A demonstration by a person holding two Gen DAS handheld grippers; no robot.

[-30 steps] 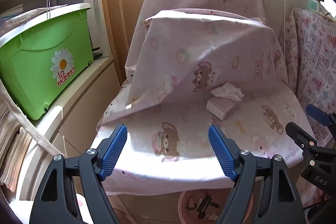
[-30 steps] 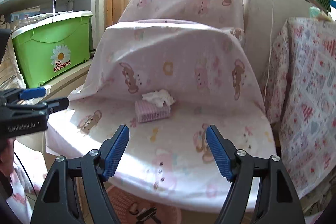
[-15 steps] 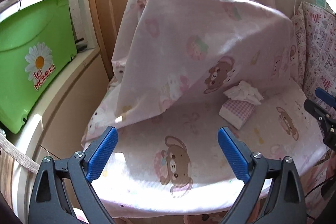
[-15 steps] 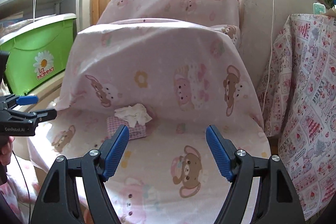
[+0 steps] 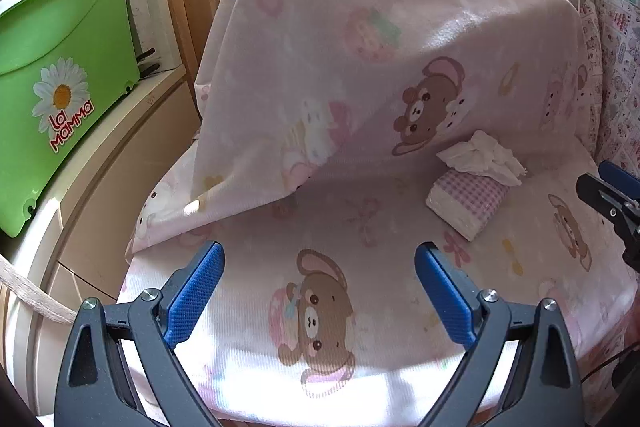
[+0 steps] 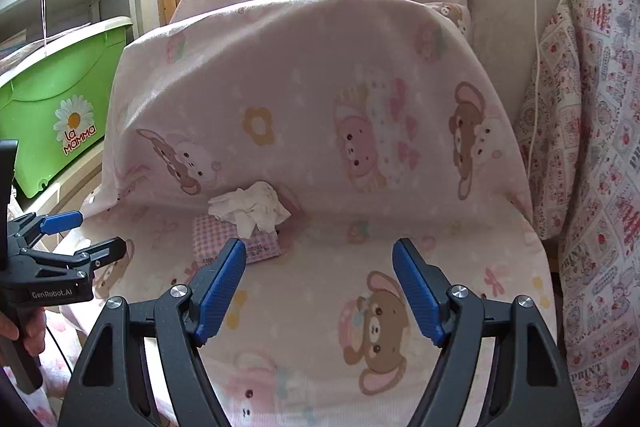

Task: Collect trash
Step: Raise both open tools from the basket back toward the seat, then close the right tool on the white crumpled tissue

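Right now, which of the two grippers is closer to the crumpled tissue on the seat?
The right gripper: its left finger already overlaps the checked packet under the crumpled tissue.

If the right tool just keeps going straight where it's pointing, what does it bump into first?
Probably the pink bear-print cloth draped over the chair back. The open right tool aims past the crumpled white tissue and the pink checked tissue pack, which sit left of its line. Depth is hard to judge.

Crumpled tissue [image 6: 249, 206] atop tissue pack [image 6: 236, 245]
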